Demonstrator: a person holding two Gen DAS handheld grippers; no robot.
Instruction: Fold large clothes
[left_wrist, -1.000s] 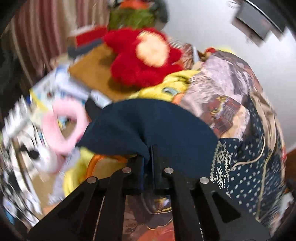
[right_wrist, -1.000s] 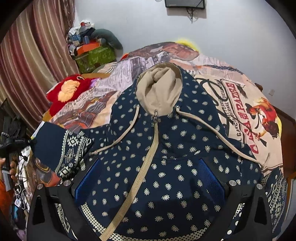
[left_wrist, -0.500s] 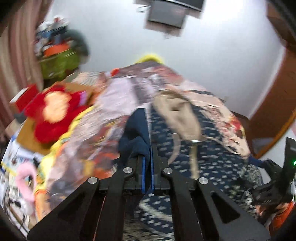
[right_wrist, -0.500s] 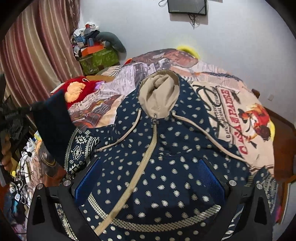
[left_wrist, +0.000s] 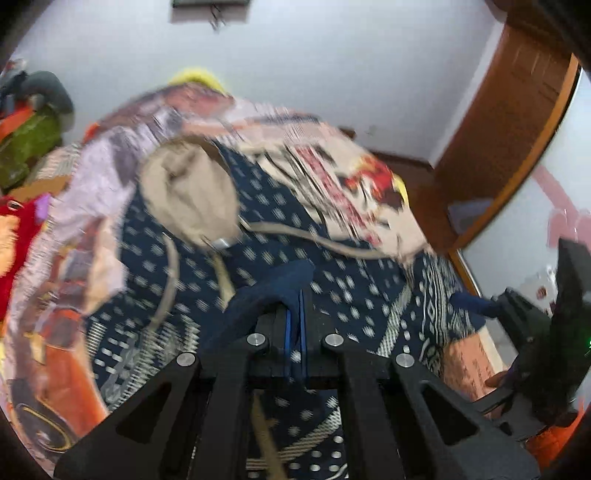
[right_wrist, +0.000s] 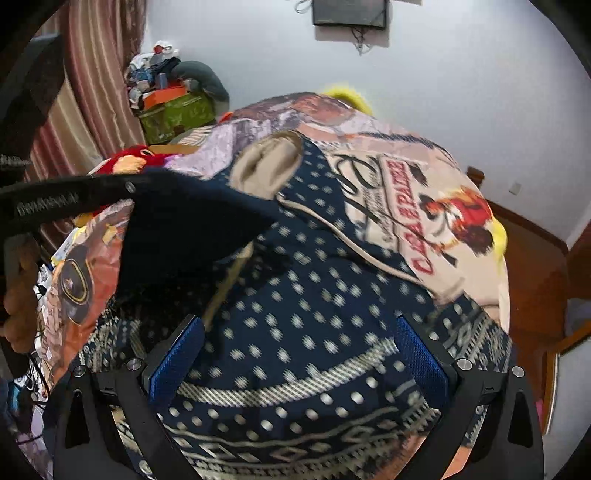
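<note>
Here, in the left wrist view, the left gripper (left_wrist: 294, 306) is clamped tight on the hoodie's navy sleeve cuff (left_wrist: 273, 288), held above the spotted navy hoodie (left_wrist: 343, 280) that lies spread on the printed bedspread (left_wrist: 343, 184). In the right wrist view, the right gripper (right_wrist: 301, 360) stands wide apart over the hoodie's patterned hem (right_wrist: 295, 395), gripping nothing; the lifted sleeve (right_wrist: 177, 236) hangs at the left.

Left tongs (left_wrist: 294, 317) clamped, right tongs (right_wrist: 295, 354) agape
</note>
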